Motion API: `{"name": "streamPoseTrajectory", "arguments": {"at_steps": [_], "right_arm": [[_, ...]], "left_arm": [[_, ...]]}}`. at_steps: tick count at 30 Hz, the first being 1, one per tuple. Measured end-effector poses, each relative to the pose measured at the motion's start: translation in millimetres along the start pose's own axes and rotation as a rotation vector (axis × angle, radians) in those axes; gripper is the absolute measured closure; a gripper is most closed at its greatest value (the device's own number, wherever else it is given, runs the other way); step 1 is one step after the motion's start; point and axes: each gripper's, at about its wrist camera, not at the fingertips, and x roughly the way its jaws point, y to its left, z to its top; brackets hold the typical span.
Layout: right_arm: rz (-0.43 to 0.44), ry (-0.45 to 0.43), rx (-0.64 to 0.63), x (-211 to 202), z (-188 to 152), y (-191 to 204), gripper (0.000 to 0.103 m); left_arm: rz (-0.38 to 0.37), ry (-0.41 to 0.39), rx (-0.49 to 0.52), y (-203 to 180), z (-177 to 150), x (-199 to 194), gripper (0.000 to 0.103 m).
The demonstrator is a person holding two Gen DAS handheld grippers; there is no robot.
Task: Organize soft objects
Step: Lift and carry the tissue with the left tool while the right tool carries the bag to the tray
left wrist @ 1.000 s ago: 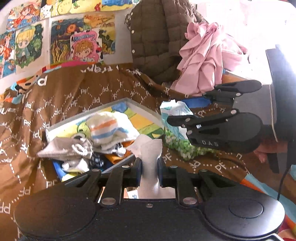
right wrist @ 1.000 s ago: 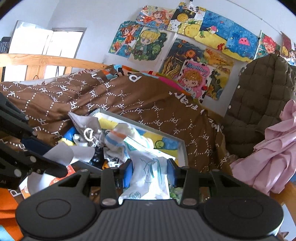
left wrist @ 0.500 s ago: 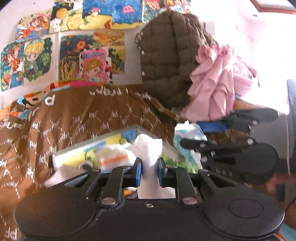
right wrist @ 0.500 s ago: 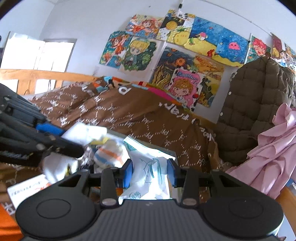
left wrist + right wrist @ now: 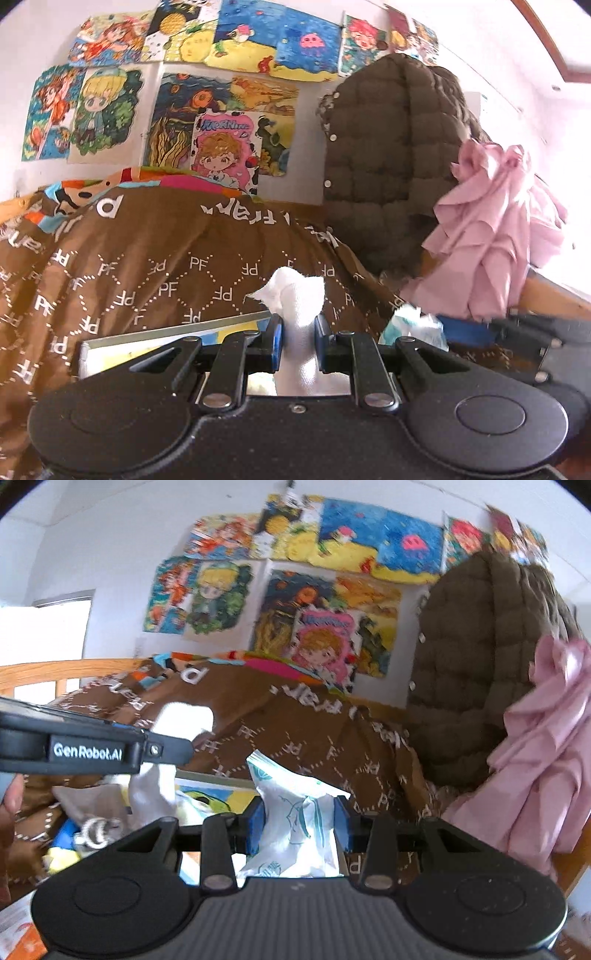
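Two tongs loaded: your left tongs (image 5: 298, 325) clamp white tissue (image 5: 295, 295), right tongs (image 5: 299, 821) clamp printed pouch (image 5: 295, 812). Tray (image 5: 166, 338) lies below-left, nearer left tongs.

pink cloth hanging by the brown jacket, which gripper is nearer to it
Right. The right gripper, shut on a white-and-teal packet, sits just below and beside the pink cloth; the left gripper, holding a white cloth, is farther off, over the tray.
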Motion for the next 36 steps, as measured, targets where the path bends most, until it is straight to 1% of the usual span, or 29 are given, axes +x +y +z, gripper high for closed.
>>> {"name": "streamPoseTrajectory", "arguments": {"at_steps": [3, 7, 12, 16, 19, 26, 29, 36], "right_arm": [[-0.017, 0.035, 0.037, 21.1, -10.4, -3.2, 0.059], [-0.021, 0.069, 0.067, 41.1, -21.7, -5.9, 0.059], [-0.014, 0.09, 0.069, 52.1, -31.0, -2.5, 0.059], [-0.009, 0.099, 0.06, 56.2, -33.0, 0.5, 0.058], [-0.01, 0.106, 0.055, 57.8, -33.8, 1.3, 0.058], [-0.011, 0.135, 0.038, 66.3, -34.8, 3.4, 0.056], [-0.012, 0.143, 0.038, 67.8, -36.9, 3.7, 0.055], [-0.017, 0.149, 0.052, 70.0, -39.3, 1.6, 0.055]], "left_arm": [[-0.001, 0.012, -0.038, 3.7, -7.9, 19.3, 0.084], [-0.015, 0.03, -0.047, 6.4, -20.3, 33.0, 0.084], [-0.031, 0.053, -0.057, 9.5, -31.2, 42.1, 0.084], [-0.06, 0.102, -0.094, 14.1, -38.6, 52.3, 0.082], [-0.052, 0.134, -0.109, 17.8, -44.4, 58.7, 0.082], [-0.027, 0.181, -0.21, 34.6, -50.3, 71.1, 0.081], [-0.014, 0.183, -0.218, 36.2, -51.4, 72.3, 0.081], [-0.01, 0.185, -0.214, 35.7, -53.2, 74.3, 0.081]]}}
